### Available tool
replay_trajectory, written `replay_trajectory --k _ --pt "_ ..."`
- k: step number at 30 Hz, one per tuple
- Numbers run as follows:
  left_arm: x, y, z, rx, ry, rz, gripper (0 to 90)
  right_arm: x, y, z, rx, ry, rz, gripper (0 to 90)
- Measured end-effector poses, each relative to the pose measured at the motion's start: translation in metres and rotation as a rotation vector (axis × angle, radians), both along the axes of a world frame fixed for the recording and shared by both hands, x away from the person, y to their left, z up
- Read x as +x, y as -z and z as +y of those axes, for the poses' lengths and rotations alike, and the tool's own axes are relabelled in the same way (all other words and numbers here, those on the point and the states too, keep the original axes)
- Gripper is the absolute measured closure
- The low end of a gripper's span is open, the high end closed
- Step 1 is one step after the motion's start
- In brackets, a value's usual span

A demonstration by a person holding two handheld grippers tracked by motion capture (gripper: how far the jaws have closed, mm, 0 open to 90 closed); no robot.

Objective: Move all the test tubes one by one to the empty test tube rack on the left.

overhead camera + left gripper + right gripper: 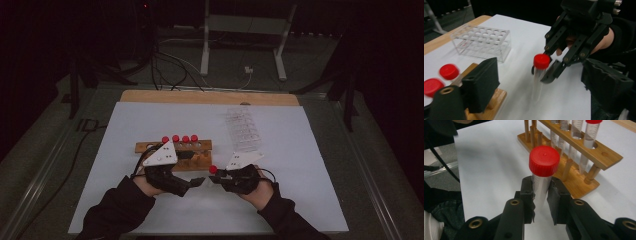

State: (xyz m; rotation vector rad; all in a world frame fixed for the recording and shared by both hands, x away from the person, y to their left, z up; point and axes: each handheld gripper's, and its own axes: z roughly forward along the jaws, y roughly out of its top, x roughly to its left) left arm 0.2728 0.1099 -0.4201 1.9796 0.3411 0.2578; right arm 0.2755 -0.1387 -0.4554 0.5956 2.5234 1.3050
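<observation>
Upright, red-capped tube (543, 173) in right tongs (541, 195), lower end blurred

The wooden rack (173, 148) stands on the table (125, 125), left of the clear rack (243, 128).

Both forearms in dark, loose sleeves (117, 207), cuffs bunched at the wrists. Left gripper (196, 183) and right gripper (215, 178): matt black linkage bodies, each topped with a pale grey three-cornered plate (161, 155) bearing small dark dots, and a thin black cable trailing from the rear. Close up, the right gripper's link arms carry brass-coloured pivot screws (514, 202) with squared black pads at the tips; the left gripper's pads (482, 83) are blocky and black, with one brass-ringed pivot.
</observation>
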Motion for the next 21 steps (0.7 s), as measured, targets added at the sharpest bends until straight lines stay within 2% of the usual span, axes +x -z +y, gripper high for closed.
replay_trajectory --k 10,14,21 --pt "0.002 0.006 -0.02 0.024 0.046 -0.022 43.9 -0.004 -0.001 0.004 0.006 -0.019 -0.003 74.7" --pt "0.004 0.009 -0.024 0.033 0.046 -0.039 50.8 -0.004 -0.002 0.003 0.012 -0.019 -0.005 74.7" --pt "0.006 0.013 -0.028 0.038 0.048 -0.04 60.2 -0.005 -0.003 0.003 0.013 -0.021 -0.005 74.7"
